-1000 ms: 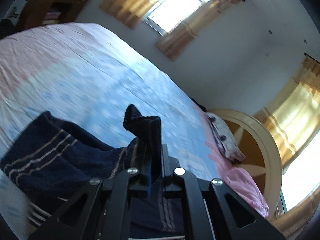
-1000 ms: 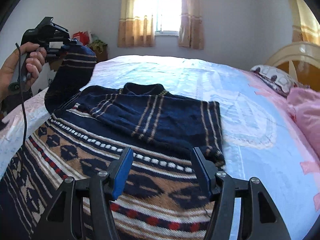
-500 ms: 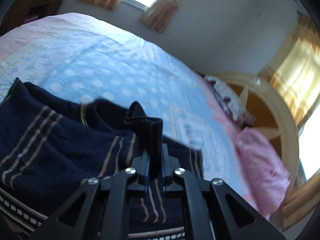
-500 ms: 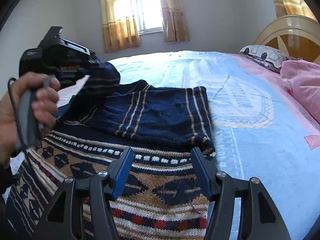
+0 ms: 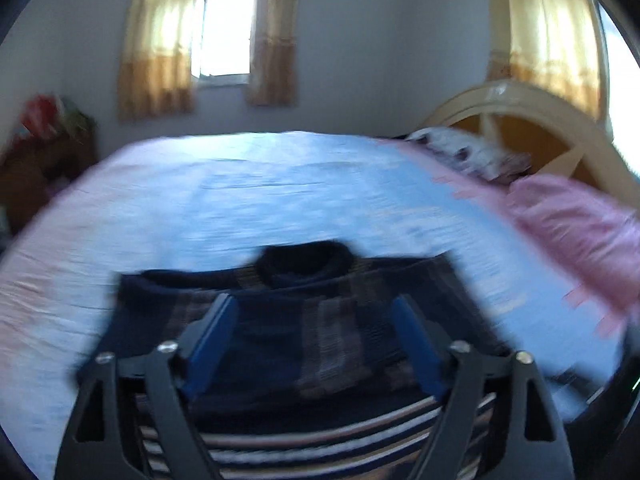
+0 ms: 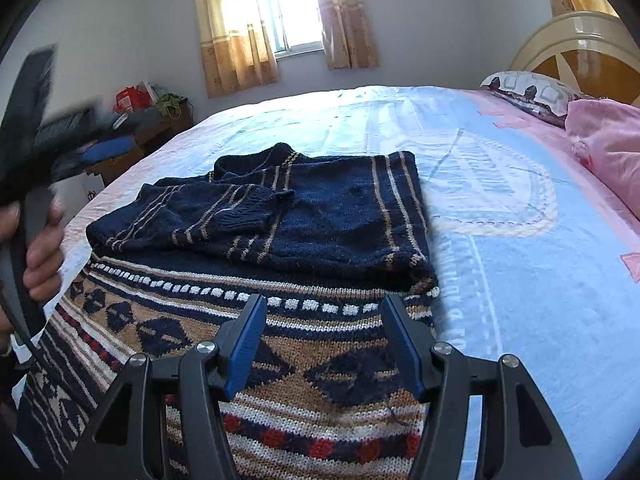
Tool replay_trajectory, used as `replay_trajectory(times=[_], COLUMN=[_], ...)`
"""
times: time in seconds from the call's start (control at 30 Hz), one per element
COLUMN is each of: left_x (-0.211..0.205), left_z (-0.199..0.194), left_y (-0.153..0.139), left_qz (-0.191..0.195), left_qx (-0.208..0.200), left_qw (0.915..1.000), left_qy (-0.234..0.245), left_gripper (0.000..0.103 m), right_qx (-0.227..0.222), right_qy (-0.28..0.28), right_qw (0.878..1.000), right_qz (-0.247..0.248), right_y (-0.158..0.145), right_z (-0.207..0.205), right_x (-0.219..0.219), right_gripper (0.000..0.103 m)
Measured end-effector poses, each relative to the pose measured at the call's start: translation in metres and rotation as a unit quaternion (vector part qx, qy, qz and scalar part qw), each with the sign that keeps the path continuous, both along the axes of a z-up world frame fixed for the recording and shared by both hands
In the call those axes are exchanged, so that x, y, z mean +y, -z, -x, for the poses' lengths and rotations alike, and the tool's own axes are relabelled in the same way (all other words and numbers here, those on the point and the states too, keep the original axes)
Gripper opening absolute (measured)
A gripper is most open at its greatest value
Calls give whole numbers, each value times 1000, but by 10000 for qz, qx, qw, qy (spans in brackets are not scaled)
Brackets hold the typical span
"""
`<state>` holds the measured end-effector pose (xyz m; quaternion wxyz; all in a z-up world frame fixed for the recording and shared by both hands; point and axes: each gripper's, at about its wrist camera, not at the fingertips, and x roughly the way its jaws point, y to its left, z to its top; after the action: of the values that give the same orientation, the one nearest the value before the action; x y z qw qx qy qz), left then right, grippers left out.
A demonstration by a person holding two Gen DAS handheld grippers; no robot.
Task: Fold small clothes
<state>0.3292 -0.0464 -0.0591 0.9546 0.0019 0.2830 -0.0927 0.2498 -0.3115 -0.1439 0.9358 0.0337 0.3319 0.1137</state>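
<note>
1. Lying on the pale blue and pink bed (image 6: 500,240), the navy knitted sweater with tan stripes and a patterned brown hem (image 6: 320,216) has both sleeves folded across its chest.
2. Left hand-held gripper (image 5: 314,344): jaws have just been opening, now wide, nothing between them, above the sweater's collar.
3. Right hand-held gripper (image 6: 324,344): jaws partly apart, empty, over the hem.
4. A hand (image 6: 38,248) grips the left handle.

Sweater (image 6: 320,220) coarse matt knit; bedsheet (image 6: 520,240) smooth cloth.
</note>
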Motion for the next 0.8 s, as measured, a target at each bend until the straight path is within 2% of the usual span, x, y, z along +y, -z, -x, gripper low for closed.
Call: replay_trajectory(times=[0.03,0.13,0.2,0.27,0.33,0.43,0.6,0.7,0.8], left_x=[18,64,95,128,147,163,181,196,199], left_z=[6,13,13,10,4,-8,-12,-5,-1], left_y=[8,31,46,57,64,80,109,108,110], left_qz=[-339,-861,-1126,-1146,-937,-531,196,797,969], left_qx=[13,224,436,634,838,1161,1678,1558,1477], left_qw=[9990,9924,9842,9766,9745,9746,9709,9705,9705], left_qy=[-282,-845,-1293,-1704,-1856,-1837,-1699,-1659,-1640], left_gripper=[90,90,90,90,90,90,91,93,93], right_qx=[3,16,45,174,329,655,1162,1385,1633], right_qy=[13,70,-22,-197,-324,-519,-525,-482,-215], right_qw=[10000,9999,9999,9994,9987,9960,9913,9891,9863], right_qz=[-14,-80,-165,-233,-226,-315,-330,-143,62], right_y=[-1,-10,-16,-23,-28,-32,-28,-13,8], right_z=[0,-1,-3,-11,-23,-49,-100,-125,-144], right_x=[-1,-3,0,6,16,32,59,79,91], right_gripper=[61,61,61,61,61,61,61,61,60])
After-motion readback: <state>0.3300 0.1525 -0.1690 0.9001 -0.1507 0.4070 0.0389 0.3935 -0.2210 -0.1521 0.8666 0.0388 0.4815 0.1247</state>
